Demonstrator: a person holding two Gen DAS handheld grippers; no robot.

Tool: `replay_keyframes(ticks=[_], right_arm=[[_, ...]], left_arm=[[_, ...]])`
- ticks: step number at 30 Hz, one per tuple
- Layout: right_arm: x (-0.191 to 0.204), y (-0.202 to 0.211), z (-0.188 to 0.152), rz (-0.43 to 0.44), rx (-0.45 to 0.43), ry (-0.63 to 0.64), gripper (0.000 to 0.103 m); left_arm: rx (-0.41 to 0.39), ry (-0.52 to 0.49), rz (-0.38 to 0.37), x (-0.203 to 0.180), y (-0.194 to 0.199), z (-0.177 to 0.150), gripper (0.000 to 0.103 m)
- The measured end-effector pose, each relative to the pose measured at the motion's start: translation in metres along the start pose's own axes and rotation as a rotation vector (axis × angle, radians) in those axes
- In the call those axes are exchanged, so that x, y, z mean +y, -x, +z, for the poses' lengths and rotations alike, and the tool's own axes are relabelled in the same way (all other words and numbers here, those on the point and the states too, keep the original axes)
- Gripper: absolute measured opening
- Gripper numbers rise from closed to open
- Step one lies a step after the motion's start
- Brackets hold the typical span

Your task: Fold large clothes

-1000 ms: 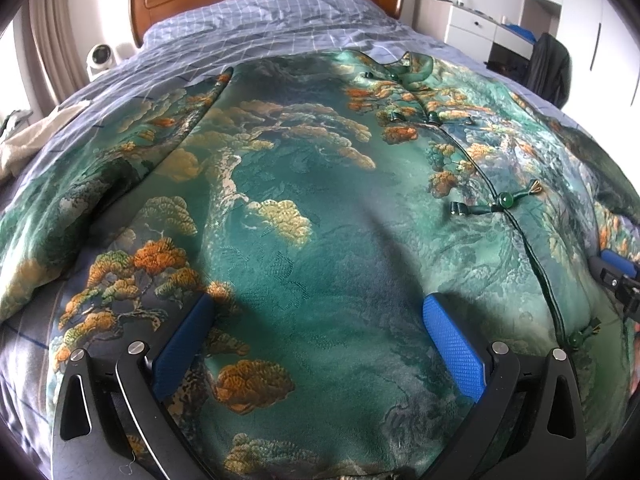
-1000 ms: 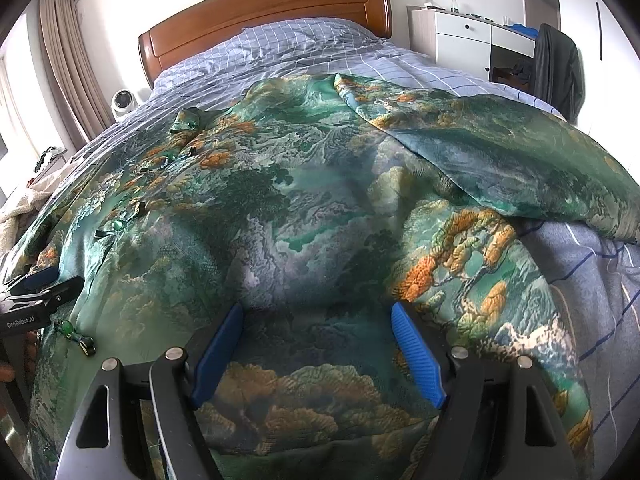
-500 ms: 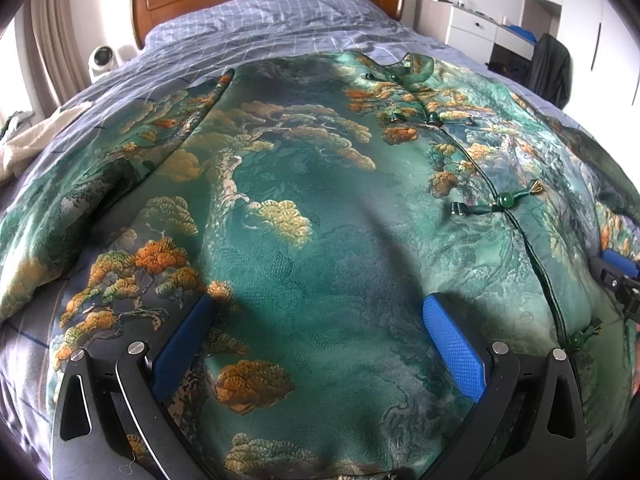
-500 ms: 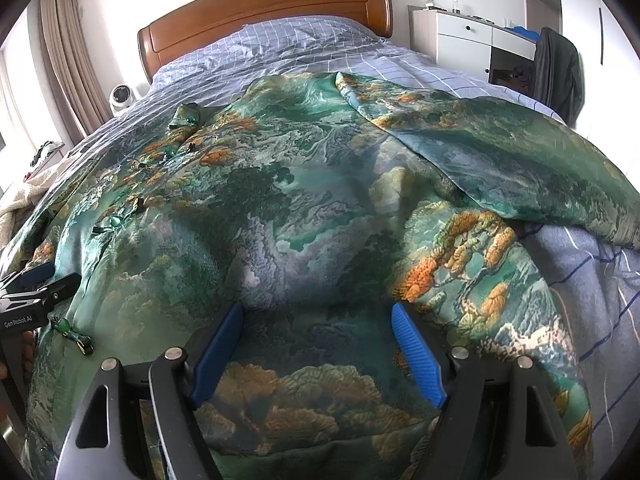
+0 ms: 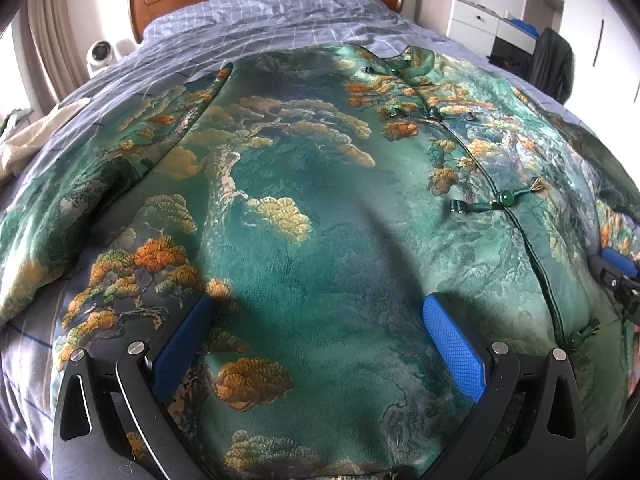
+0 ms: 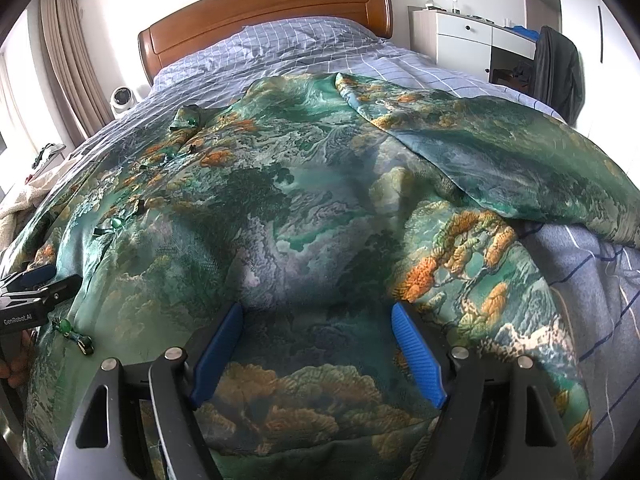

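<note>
Both the left gripper (image 5: 316, 344) and right gripper (image 6: 318, 350) hover wide open, holding nothing, over the green robe (image 5: 320, 208) spread flat on the bed (image 6: 420, 68), and that slick fabric could slide or bunch if pinched unevenly.

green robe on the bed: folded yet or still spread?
Spread. The green patterned robe lies open and front-up across the bed, collar at the far end, both sleeves out sideways, frog buttons fastened. No fold made yet.

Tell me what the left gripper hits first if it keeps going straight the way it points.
Most likely the green patterned garment spread on the bed: the open left gripper aims down at it; depth is unclear.
</note>
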State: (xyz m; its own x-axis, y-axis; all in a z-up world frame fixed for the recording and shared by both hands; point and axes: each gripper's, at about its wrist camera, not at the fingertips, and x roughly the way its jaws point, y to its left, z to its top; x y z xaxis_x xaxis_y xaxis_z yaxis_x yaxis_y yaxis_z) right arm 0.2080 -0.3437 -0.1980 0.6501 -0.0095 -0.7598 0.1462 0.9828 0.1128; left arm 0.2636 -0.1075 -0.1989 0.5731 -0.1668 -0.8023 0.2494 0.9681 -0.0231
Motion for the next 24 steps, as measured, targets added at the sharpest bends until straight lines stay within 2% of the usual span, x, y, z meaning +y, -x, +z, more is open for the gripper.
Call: replay_keyframes(ticks=[5,8,12,15,18,20,22,24], right_arm=[[-0.003,0.001,-0.001,0.012,-0.006,-0.008,0.079],[-0.006,0.002,-0.001,0.026,-0.008,-0.015,0.08],[-0.008,0.004,-0.001,0.044,-0.012,-0.022,0.081],[-0.013,0.008,-0.001,0.078,-0.012,-0.042,0.081],[-0.015,0.025,0.001,0.081,0.021,-0.052,0.081],[-0.013,0.043,-0.003,0.041,-0.008,-0.055,0.081],[-0.011,0.064,-0.014,0.018,-0.021,-0.072,0.081],[-0.012,0.081,-0.026,0.04,-0.029,-0.094,0.081]], left_arm=[[0.02,0.024,-0.041,0.004,0.018,-0.008,0.102],[-0.004,0.04,-0.047,0.004,0.041,-0.026,0.102],[-0.052,0.042,-0.019,0.0,0.075,-0.06,0.102],[-0.08,0.013,0.012,-0.005,0.092,-0.072,0.102],[-0.124,-0.029,0.005,-0.012,0.112,-0.074,0.102],[-0.149,-0.046,-0.01,-0.014,0.123,-0.071,0.102],[-0.167,-0.031,-0.038,-0.013,0.132,-0.065,0.102],[-0.178,0.005,-0.062,-0.011,0.135,-0.058,0.102]])
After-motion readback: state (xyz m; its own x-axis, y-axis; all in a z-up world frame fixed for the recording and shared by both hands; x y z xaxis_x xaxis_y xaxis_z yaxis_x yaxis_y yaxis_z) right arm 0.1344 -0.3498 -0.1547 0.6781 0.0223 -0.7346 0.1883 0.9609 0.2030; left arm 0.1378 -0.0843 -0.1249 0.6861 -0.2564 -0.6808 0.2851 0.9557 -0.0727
